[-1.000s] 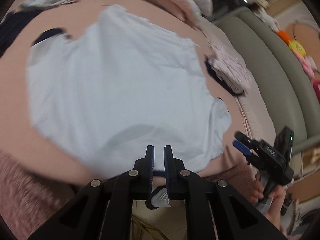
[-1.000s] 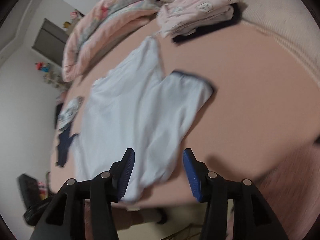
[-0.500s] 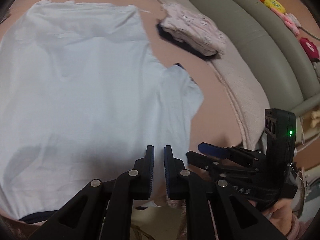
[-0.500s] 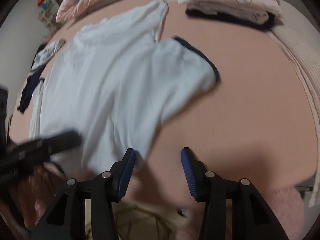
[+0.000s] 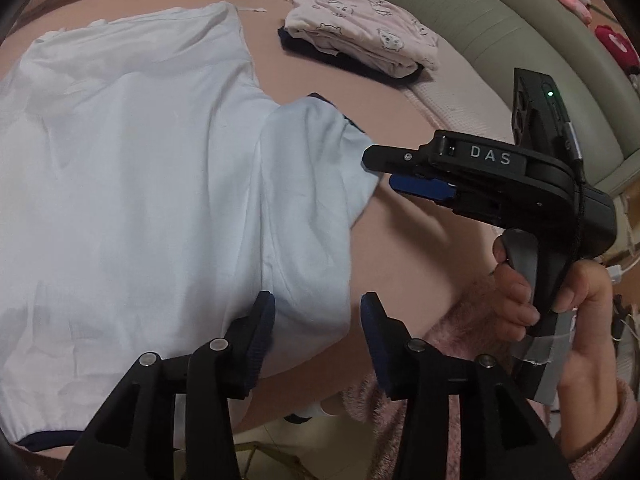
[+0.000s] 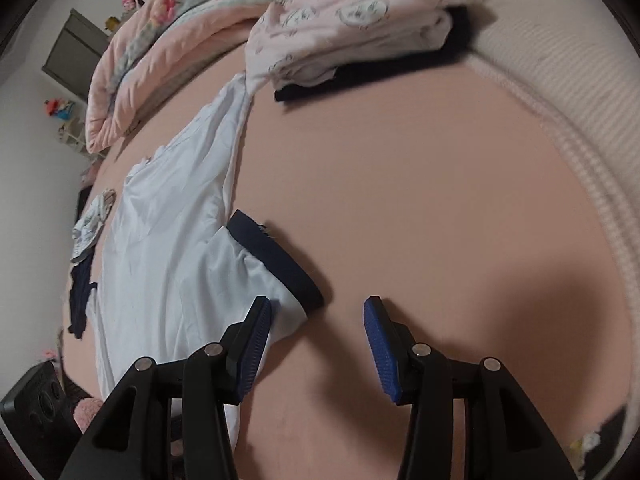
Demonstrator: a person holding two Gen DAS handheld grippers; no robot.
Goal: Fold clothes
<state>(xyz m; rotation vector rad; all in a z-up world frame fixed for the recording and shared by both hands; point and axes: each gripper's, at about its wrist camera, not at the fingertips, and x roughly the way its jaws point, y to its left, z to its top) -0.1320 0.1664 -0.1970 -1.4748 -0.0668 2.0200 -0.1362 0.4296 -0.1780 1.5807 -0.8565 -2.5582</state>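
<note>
Your left tongs (image 5: 316,316), closed a moment ago, are opening now, and nothing is pressed between them; the white shirt (image 5: 132,184) is lying spread on the bed (image 5: 400,248) just ahead. Your right tongs (image 6: 316,320) are standing open beside its navy-edged sleeve (image 6: 276,256), so you are preparing the sleeve fold.

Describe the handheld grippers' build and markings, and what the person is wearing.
Both grippers, left gripper and right gripper, are black angular frames with silver rivets and ribbed blue pads. The right one reads "DAS", shows a green light, a black cable and grey tape on its handle. The fuzzy pink sleeve covers the wrist.
</note>
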